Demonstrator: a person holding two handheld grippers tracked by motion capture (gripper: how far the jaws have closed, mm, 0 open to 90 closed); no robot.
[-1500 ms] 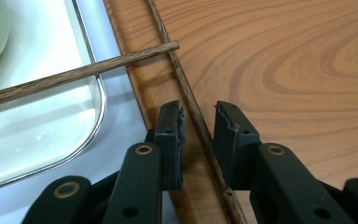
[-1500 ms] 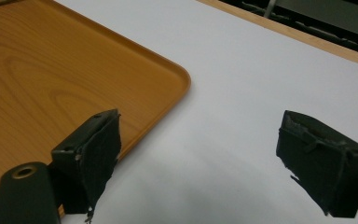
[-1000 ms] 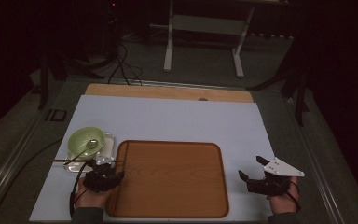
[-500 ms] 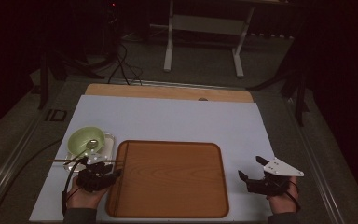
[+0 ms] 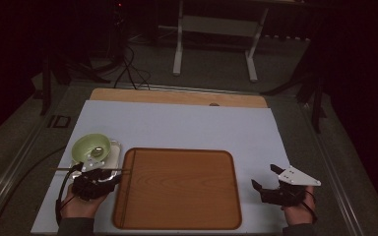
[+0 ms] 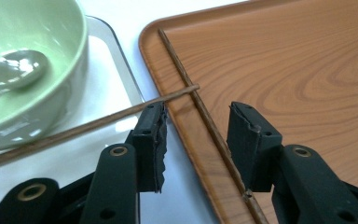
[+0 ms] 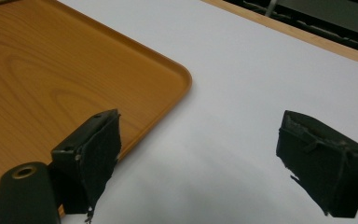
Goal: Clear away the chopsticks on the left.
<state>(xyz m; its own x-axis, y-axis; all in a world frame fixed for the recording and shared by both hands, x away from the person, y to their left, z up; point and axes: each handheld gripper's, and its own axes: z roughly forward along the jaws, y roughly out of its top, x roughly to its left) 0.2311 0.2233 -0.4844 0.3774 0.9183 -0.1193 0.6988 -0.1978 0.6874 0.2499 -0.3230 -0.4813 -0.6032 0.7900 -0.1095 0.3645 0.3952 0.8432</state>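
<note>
Left tool (image 6: 196, 140), jaws just widened, spread over one chopstick (image 6: 205, 121) lying along wooden tray's (image 5: 177, 189) left edge; second chopstick (image 6: 88, 123) crossing its far end, beside green bowl (image 5: 91, 146). Right tool (image 7: 196, 154) spread wide above bench (image 5: 187, 125).

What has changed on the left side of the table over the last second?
The left claw has drawn back toward the person, its jaws just opening. One chopstick lies between them on the tray, unpressed; the other rests across the tray's edge. The bowl, spoon and right claw stayed put.
</note>
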